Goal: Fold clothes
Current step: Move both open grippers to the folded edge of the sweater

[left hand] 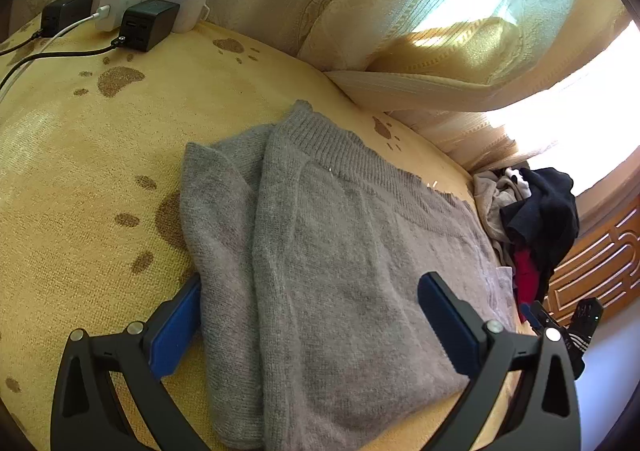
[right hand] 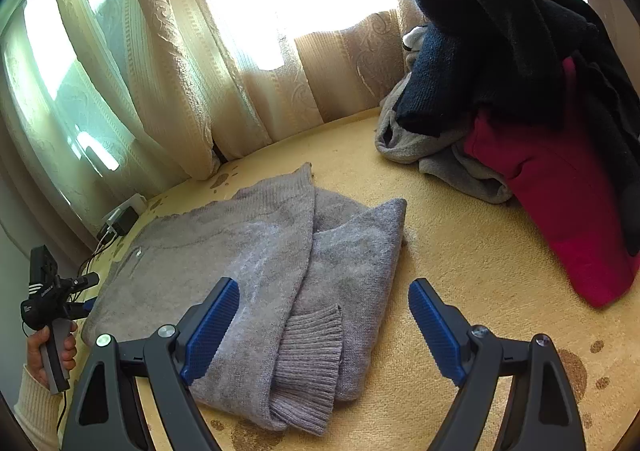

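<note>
A grey knitted sweater [left hand: 340, 259] lies partly folded on the yellow paw-print bedspread [left hand: 80, 179], sleeves folded over its body. My left gripper [left hand: 308, 315] is open, its blue pads straddling the sweater's near edge. In the right wrist view the sweater [right hand: 248, 251] lies in the middle with a ribbed cuff [right hand: 308, 363] on top near the front. My right gripper [right hand: 324, 323] is open and empty just above that cuff. The left gripper also shows in the right wrist view [right hand: 86, 293] at the sweater's far left edge, held by a hand.
A pile of unfolded clothes, black, red and grey [right hand: 520, 103], sits at the back right of the bed; it also shows in the left wrist view [left hand: 532, 219]. A power strip with chargers and cables [left hand: 120, 11] lies at the far left. Curtains [right hand: 180, 71] hang along the back.
</note>
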`<state>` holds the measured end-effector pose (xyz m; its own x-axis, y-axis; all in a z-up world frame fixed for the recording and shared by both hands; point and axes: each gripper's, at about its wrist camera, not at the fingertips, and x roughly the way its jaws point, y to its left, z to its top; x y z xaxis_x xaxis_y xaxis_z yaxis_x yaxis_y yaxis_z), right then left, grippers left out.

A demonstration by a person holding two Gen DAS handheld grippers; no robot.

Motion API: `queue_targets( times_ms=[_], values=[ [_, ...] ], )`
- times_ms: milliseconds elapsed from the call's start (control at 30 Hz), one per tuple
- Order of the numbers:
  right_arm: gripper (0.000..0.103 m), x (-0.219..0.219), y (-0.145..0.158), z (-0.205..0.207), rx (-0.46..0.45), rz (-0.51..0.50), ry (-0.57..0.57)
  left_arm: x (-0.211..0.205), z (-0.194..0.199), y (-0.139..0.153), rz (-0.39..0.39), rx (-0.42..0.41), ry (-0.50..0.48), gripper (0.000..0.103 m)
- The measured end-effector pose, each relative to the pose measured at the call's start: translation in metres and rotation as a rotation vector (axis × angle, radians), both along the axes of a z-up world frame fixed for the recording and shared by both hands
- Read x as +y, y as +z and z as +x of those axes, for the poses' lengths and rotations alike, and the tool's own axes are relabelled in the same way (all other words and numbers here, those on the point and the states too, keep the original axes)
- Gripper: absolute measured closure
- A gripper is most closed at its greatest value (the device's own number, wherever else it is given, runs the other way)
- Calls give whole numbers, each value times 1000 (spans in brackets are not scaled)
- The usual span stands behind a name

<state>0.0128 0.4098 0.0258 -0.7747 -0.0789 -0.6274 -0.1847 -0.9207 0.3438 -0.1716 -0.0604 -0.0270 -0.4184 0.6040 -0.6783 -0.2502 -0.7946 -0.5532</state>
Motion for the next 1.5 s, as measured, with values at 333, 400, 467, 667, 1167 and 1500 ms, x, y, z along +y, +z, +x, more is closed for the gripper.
queue_targets(
  times_ms=[333,400,467,667,1167,1500],
  values=[
    [14,3,-3,-1,1,-21,9,34,15,-1,-266,130,-42,0],
    [14,3,-3,-2,0,-37,24,40,17,-2,-319,150,-48,0],
    [14,5,-5,-4,-12,-65,35,46,19,-3,-373,164,-53,0],
    [14,16,-9,-19,-82,-68,4,45,18,-4,-384,166,-63,0],
    [13,0,-25,-56,-115,-137,82,47,16,-5,-393,178,-50,0],
    [13,-13,-24,-64,-157,-63,105,46,14,-6,-383,158,-62,0]
  ],
)
